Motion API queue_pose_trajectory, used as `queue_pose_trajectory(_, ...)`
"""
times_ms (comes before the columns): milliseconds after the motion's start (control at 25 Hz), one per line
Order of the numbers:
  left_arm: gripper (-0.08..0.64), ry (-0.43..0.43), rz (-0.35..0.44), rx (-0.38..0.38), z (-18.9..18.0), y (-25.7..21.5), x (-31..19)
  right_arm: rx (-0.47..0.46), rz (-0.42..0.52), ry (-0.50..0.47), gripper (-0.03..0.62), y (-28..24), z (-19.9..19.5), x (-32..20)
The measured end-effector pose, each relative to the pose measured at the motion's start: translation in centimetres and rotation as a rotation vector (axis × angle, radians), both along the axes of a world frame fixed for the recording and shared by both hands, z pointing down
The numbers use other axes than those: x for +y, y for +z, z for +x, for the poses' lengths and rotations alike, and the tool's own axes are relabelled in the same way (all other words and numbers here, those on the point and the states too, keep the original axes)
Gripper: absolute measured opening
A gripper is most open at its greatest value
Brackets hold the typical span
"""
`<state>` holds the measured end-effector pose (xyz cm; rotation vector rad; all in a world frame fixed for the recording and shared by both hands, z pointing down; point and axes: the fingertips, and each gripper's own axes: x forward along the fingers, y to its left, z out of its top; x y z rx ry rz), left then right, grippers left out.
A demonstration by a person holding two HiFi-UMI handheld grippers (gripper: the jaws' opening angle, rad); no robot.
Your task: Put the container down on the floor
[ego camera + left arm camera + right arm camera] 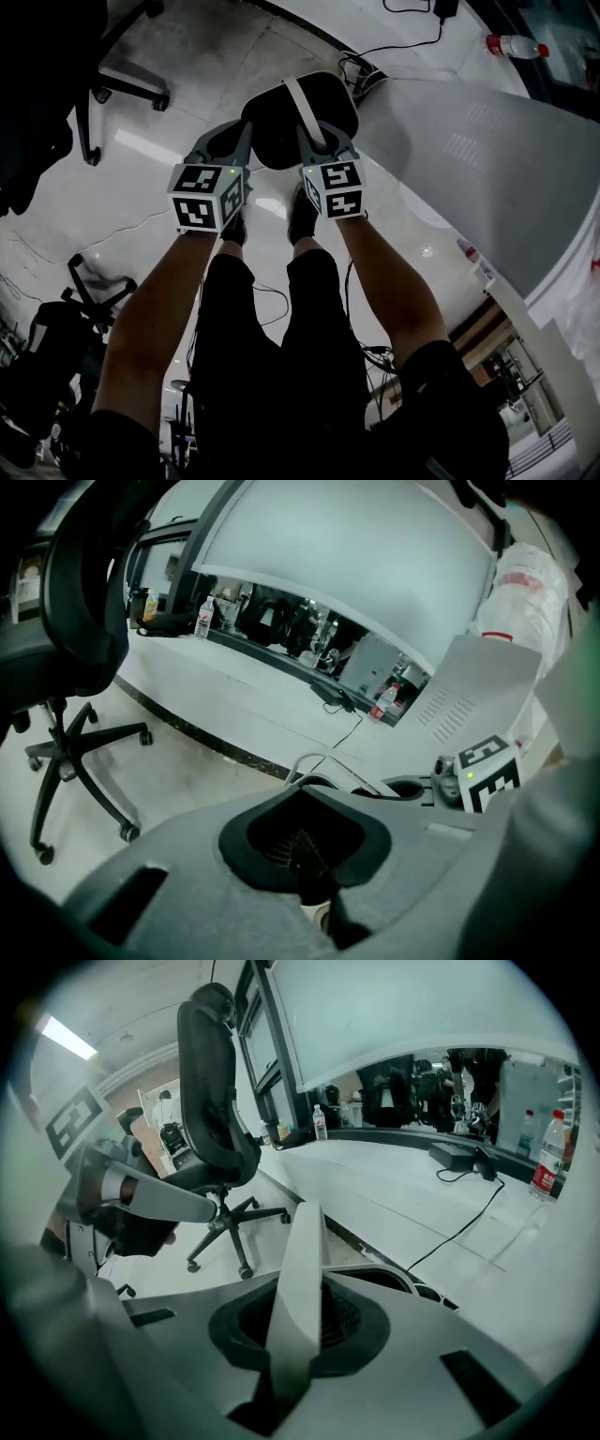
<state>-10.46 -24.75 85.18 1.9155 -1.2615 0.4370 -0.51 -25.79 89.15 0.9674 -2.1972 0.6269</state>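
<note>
Right gripper (321, 141): jaws nearly together, pinched on the white handle (298, 1269), which runs straight up between the pads. Left gripper (239, 145): jaws also close together, clamped, as far as I can read it, on the dark rim at the container's left side. The contact there is murky in the left gripper view.

The container (281, 122) is black and rounded and hangs between my two grippers, out past my shoes (302, 214), over the pale floor (187, 66). Its base is hidden, so I can't tell if it touches the floor. I judge it's not set down yet.

An office chair (122, 89) is off to the left, well apart. A white table (487, 159) is to the right, with a cable (361, 67) on the floor just beyond the container.

Step in hand: lowering, with both grips on. The next move calls for bringing both grippers down evenly so the container lands flat and short of the cable, then opening the jaws only once the floor takes the weight. Risk: an uneven drop tips it.
</note>
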Motion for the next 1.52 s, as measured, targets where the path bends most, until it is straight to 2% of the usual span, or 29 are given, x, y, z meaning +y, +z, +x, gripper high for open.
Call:
queue_pose_trajectory(440,0.006,0.009,0.004,0.007,0.9,5.1,-0.7,0.013,-0.019,-0.020,0.035,6.9,-0.4,-1.1)
queue_pose_trajectory(760,0.006,0.017,-0.059,-0.013,0.4,8.4,1.7,-0.010,-0.016,-0.025,0.035,8.7,-0.5,-1.1)
queue_pose_trajectory(1240,0.006,-0.011,-0.090,0.007,1.3,6.6,2.2,0.053,-0.131,-0.054,0.037,9.8,1.3,1.1)
queue_pose_trajectory(1360,0.006,-0.045,-0.113,0.016,1.1,6.5,2.4,0.068,-0.137,-0.065,0.037,9.8,1.5,1.3)
queue_pose_trajectory(1520,0.006,-0.043,-0.111,0.001,1.1,5.8,2.6,0.093,-0.139,-0.066,0.057,9.5,1.6,1.0)
